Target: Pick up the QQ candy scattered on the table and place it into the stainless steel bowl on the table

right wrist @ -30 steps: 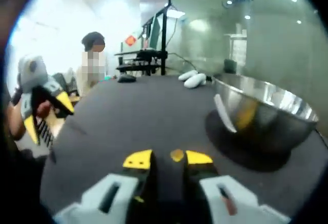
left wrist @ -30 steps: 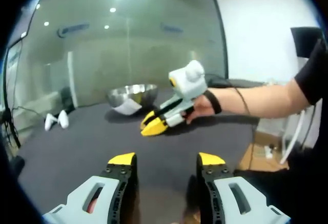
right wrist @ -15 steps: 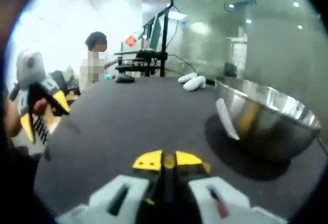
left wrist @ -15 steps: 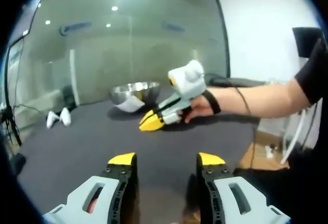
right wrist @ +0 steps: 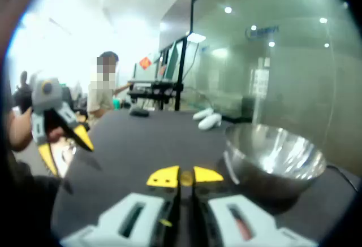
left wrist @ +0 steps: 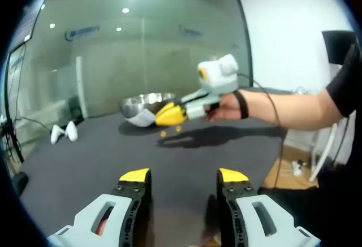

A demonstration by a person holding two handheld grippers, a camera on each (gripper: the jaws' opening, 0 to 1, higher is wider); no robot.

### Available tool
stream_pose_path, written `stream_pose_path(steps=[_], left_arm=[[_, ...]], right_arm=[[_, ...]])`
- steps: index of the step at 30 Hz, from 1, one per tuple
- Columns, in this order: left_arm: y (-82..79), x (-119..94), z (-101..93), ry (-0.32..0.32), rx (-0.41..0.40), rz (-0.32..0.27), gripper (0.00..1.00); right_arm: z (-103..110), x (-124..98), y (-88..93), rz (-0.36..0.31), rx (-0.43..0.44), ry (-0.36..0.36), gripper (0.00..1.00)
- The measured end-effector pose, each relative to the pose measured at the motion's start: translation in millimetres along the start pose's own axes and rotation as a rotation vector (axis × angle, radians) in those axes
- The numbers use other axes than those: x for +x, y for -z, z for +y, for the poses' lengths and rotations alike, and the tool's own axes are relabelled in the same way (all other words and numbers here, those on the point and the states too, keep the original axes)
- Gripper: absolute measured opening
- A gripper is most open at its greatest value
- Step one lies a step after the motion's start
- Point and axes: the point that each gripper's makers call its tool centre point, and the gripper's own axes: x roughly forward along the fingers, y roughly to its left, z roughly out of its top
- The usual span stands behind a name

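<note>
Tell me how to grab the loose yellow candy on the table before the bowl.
Pinch the candy across its sides, coming down from above: it is small, lies low on the flat table, apart from the bowl. The open left tool looks free.

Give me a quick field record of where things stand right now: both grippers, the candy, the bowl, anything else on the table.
right gripper: jaws shut on a small yellow candy, lifted above the dark table, short of the bowl
left gripper: jaws open, nothing between them, low over the table
stainless steel bowl: upright on the table, ahead and right in the right gripper view
loose candy: small yellow pieces on the table near the bowl
other items: two white objects at the far table edge
</note>
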Motion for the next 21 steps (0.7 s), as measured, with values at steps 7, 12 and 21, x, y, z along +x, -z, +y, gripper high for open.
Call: stream_pose_path(steps=[7,12,21], left_arm=[[-0.8,-2,1.0,-0.007,0.01,0.009,0.47],[-3.1,0,0.5,-0.004,0.01,0.003,0.47],[1.6,-1,0.3,-0.009,0.008,0.014,0.47]], right_arm=[[-18,-33,-8.5,0.019,-0.072,0.049,0.09],[-48,-36,-17.9,-0.002,-0.009,0.134,0.09],[-97,-24,-33.2,-0.018,0.173,0.291,0.09]])
